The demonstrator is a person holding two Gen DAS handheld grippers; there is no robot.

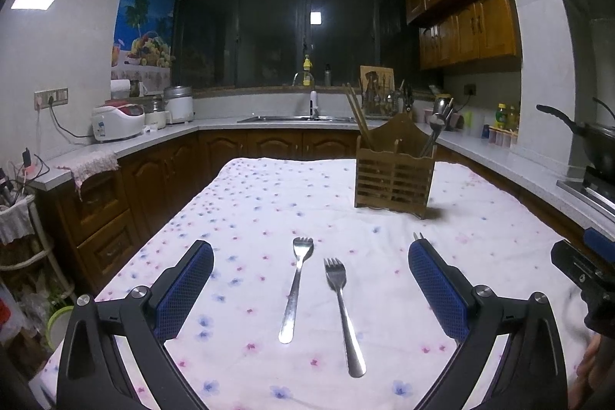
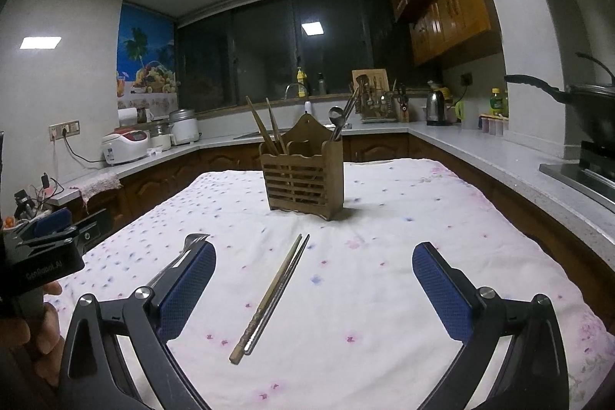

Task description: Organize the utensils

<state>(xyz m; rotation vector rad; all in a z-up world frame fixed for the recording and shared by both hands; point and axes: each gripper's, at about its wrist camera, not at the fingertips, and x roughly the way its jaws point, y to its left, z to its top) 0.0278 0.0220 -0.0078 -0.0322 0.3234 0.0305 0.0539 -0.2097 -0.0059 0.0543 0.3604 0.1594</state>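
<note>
Left wrist view: left gripper (image 1: pixel 310 289) wide, empty, above two steel forks (image 1: pixel 296 289) near tabletop (image 1: pixel 269 202) front edge. Right gripper (image 2: pixel 313 289) wide, empty, above chopsticks (image 2: pixel 271 298). Wooden holder (image 2: pixel 301 175) toward far edge. Forks light, rigid, slippery, lying flat; judged best pinch at mid-handle.

Both grippers' fingers (image 1: pixel 438 287) spread wide

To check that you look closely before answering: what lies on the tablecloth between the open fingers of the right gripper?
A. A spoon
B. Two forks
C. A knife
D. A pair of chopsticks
D: the right wrist view shows a pair of chopsticks lying side by side on the tablecloth between the spread fingers of the right gripper, in front of the wooden holder.
</note>
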